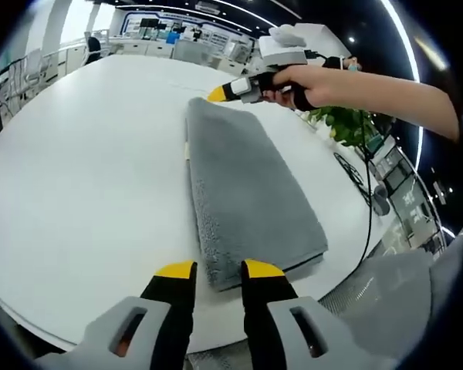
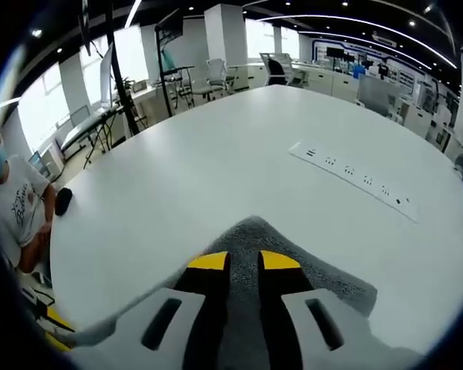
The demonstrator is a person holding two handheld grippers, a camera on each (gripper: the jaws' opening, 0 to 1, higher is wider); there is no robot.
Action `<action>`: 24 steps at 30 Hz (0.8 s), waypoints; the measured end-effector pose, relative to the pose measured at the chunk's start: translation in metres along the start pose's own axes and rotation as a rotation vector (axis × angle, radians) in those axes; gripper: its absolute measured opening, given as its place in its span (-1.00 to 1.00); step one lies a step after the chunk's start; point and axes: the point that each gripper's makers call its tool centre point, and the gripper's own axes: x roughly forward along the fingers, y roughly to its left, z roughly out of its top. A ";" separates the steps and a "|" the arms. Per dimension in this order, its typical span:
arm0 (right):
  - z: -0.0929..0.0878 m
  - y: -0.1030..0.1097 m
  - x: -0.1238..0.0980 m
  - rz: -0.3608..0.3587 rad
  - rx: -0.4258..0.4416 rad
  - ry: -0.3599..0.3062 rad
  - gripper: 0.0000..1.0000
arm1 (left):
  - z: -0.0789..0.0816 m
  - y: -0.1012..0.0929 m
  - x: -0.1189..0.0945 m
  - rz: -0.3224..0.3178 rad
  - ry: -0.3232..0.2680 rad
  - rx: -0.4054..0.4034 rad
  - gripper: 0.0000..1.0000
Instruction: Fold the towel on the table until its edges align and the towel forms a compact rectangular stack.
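In the left gripper view, a grey towel [image 1: 247, 196] is seen folded into a long rectangle on the white table [image 1: 85, 193]. It runs from about 12 o'clock down toward 6 o'clock. Its near end lies just beyond the left gripper [image 1: 220, 269], whose 2 yellow-tipped jaws are parted by a narrow gap with nothing between them. At the far end of the towel, near 1 o'clock, the right gripper [image 1: 216, 93] is held by a hand [image 1: 293, 81]; its yellow tip is just at the towel's far corner, and touching cannot be confirmed.

In the right gripper view, the towel's corner [image 2: 255, 231] is seen at 6 o'clock, directly under and ahead of the right gripper [image 2: 244, 260]. The jaws stand slightly apart, and grey cloth is visible between them; a grip cannot be confirmed. A strip of power sockets [image 2: 355, 179] is set in the table [image 2: 216, 139] at 2 o'clock.
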 end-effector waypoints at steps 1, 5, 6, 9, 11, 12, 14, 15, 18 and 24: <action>0.000 -0.001 -0.002 -0.003 0.000 -0.003 -0.75 | 0.002 -0.001 0.000 -0.002 -0.010 0.008 -0.50; 0.001 -0.012 -0.016 -0.047 -0.039 -0.011 -0.65 | 0.011 -0.001 0.002 -0.023 -0.053 0.032 -0.41; 0.000 -0.013 -0.018 -0.044 -0.035 -0.010 -0.63 | 0.013 -0.001 0.002 -0.025 -0.057 0.026 -0.40; 0.002 -0.018 -0.025 -0.050 -0.019 -0.021 -0.58 | 0.022 0.000 0.004 -0.025 -0.077 0.070 -0.39; 0.003 -0.024 -0.027 -0.058 -0.021 -0.027 -0.55 | 0.028 0.003 0.006 -0.027 -0.085 0.079 -0.36; 0.002 -0.024 -0.029 -0.059 -0.019 -0.028 -0.54 | 0.033 0.004 0.006 -0.028 -0.091 0.083 -0.36; 0.004 -0.026 -0.037 -0.066 0.043 -0.062 -0.48 | 0.044 0.003 0.007 -0.035 -0.114 0.093 -0.34; 0.001 -0.028 -0.040 -0.061 0.055 -0.062 -0.46 | 0.048 0.003 0.007 -0.038 -0.121 0.092 -0.32; -0.007 -0.033 -0.043 -0.064 0.048 -0.056 -0.42 | 0.059 0.011 0.013 -0.040 -0.127 0.105 -0.28; -0.016 -0.036 -0.066 -0.070 0.098 -0.094 -0.41 | 0.080 0.012 0.018 -0.042 -0.129 0.141 -0.23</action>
